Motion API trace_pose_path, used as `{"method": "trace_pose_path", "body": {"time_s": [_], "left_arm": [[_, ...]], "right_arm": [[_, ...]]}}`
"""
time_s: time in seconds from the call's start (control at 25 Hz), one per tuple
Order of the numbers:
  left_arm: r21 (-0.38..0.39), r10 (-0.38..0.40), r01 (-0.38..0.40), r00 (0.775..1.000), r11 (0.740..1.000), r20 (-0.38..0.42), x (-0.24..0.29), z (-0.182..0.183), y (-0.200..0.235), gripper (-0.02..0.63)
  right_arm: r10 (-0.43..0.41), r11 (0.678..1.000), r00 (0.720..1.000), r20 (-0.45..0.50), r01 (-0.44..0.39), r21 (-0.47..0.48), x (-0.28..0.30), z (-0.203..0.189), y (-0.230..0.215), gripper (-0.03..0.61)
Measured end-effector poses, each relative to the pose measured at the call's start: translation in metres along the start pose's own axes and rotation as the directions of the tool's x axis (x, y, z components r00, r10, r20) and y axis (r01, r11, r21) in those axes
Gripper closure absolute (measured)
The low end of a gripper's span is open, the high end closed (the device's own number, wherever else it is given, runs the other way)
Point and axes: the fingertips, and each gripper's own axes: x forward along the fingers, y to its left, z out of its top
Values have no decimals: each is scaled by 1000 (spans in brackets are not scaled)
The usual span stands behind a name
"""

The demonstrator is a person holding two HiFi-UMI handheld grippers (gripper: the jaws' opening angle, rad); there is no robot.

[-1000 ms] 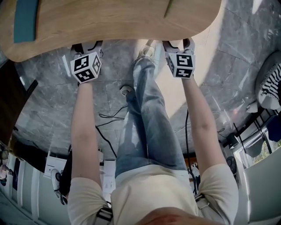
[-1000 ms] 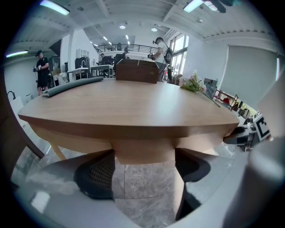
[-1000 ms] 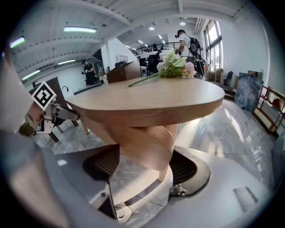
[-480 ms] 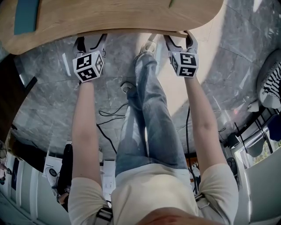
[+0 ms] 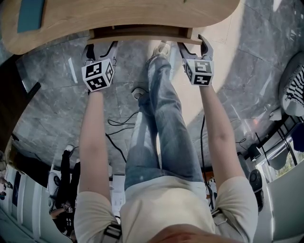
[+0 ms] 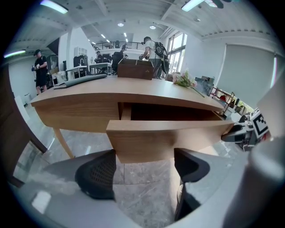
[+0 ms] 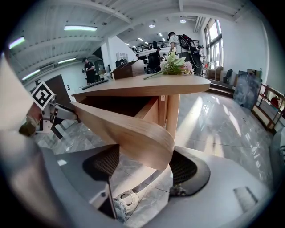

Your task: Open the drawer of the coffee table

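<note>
Left gripper (image 6: pixel 144 165): held with its jaws spread wide and clamped on nothing. The black pads are set at the lower edge of the drawer front (image 6: pixel 169 139), toward that panel's left end.
Right gripper (image 7: pixel 144 167): likewise left open, with nothing pinched. The rounded right end of the drawer front is seen between and just above its two pads.
Forearms: stretched forward side by side, one behind each gripper.
Drawer (image 5: pixel 141 33): shown partly pulled out from under the table top, with its dark cavity exposed behind the front panel.
Coffee table (image 5: pixel 118 16): a curved light-wood top carried on slim wooden legs. A flat teal object (image 5: pixel 29 14) is laid near its left end and a bunch of flowers (image 7: pixel 176 64) toward its right end.
Person: legs in jeans (image 5: pixel 164 123) are framed between the two forearms, with one pale shoe (image 5: pixel 160 49) placed near the drawer.
Floor (image 5: pixel 61 95): grey marble tiles, crossed by black cables (image 5: pixel 118 127).
Background: several people are seen standing around desks in a bright open hall.
</note>
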Motion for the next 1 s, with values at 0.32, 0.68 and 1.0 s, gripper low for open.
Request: {"method": "trace_pose_path", "body": {"time_s": [0.32,0.68,1.0], "left_arm": [[-6,4,-4,1000,1000,-4,-9,-10,-1,201],[-4,1,-1,1000,1000,-14,-21,-25,-5,202],[-16,10,-10,1000,1000,-22,-33,-41,-5,212]], "right_arm": [[5,1000,1000,-13,-5,3,-8,-14,6,235],[5,1000,1000,-21,-5,5,-19,-28,13,235],[2,1000,1000,-29,-1,6,-29,-43,22,233]]}}
